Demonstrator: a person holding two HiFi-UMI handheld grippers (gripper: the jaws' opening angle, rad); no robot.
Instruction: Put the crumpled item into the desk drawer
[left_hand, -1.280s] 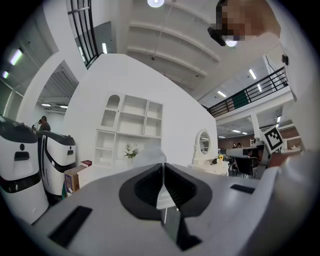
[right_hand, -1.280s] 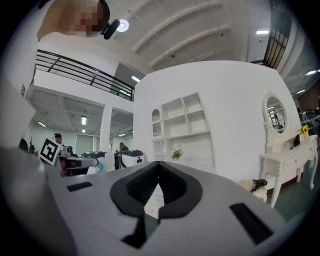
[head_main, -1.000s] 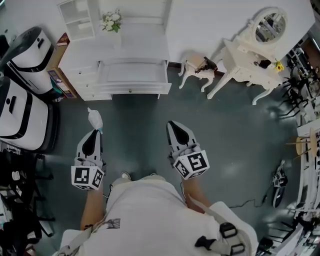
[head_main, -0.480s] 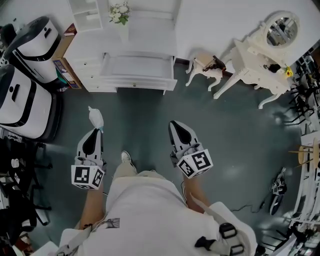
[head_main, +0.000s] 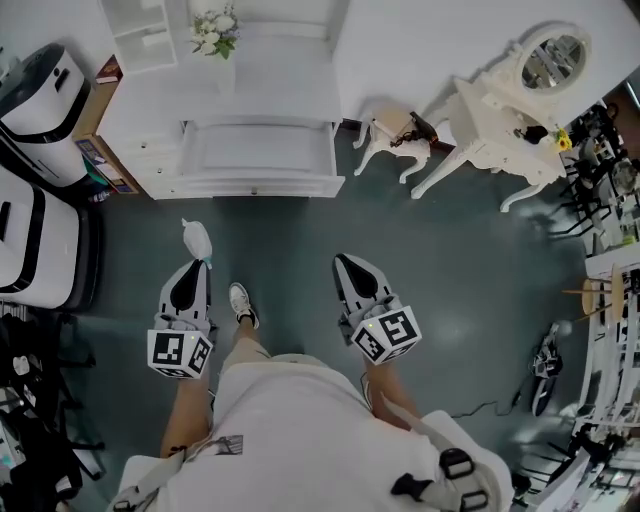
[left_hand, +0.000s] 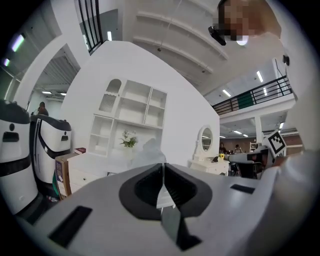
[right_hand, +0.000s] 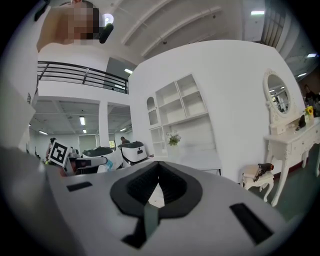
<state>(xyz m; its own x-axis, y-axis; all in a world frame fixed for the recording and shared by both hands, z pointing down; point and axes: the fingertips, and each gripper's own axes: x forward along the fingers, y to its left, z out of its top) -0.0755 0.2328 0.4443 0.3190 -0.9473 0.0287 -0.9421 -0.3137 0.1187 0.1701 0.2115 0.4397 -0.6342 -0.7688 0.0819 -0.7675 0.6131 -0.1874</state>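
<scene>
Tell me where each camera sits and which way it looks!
Head view: on the person's head, looking down at floor and desk drawer; shows left tool, right tool, shoe.
Left gripper view: on the left tool, looking ahead at the desk; jaws pinch the crumpled item.
Right gripper view: on the right tool, facing desk and mirror table; jaws shut, empty.
Shared: flowers in all three.

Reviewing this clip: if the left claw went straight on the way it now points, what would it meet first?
Probably the white desk's open drawer, near its left end. The left claw, shut on the crumpled white item, points at it across grey floor; height is unclear.
</scene>
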